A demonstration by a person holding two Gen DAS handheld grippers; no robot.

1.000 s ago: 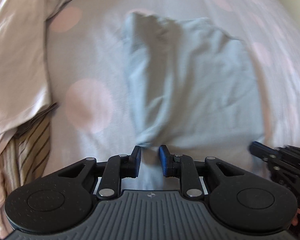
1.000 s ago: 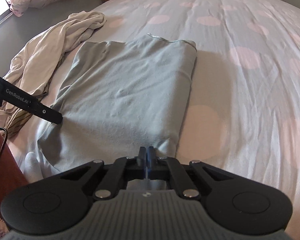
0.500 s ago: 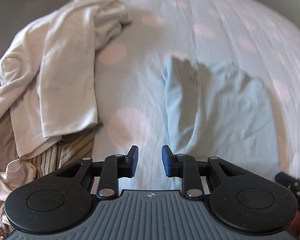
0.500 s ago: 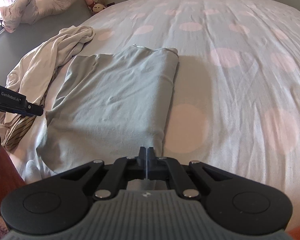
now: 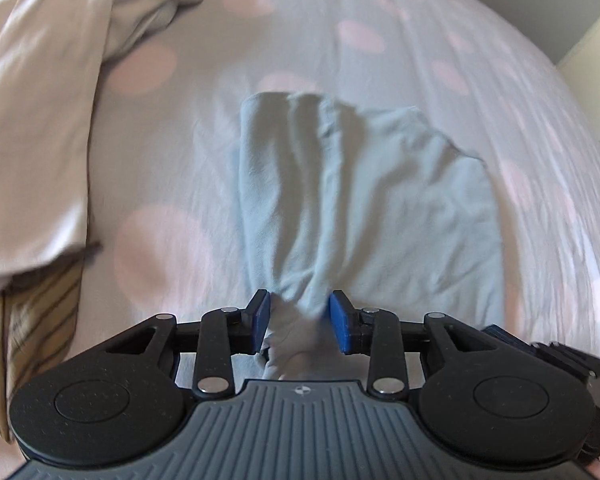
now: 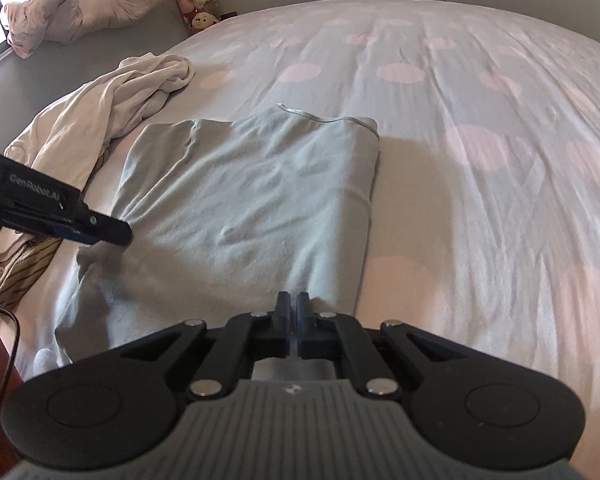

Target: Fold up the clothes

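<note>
Left wrist view: the left tool point(image 5: 300, 322) points steeply down at the near edge of the grey-blue shirt point(image 5: 364, 200), its blue pads parting as we watch, with a bunched tuft of the shirt's near left corner sitting between them. The pads do not look pressed on the cloth. The shirt lies on the spotted bed sheet point(image 5: 420, 52), long axis running straight away from this tool, with a beige garment point(image 5: 40, 128) heaped off the shirt's left side over a striped cloth point(image 5: 36, 320).

Right wrist view: the right tool point(image 6: 293, 308) is pinched tight at the shirt's near right corner; whether cloth is caught in it I cannot tell. The shirt stretches away from it toward its collar point(image 6: 324, 119). The left tool hovers at the shirt's near left corner, so each hand has its own near corner; a fold away from them would run along that long axis.
</note>
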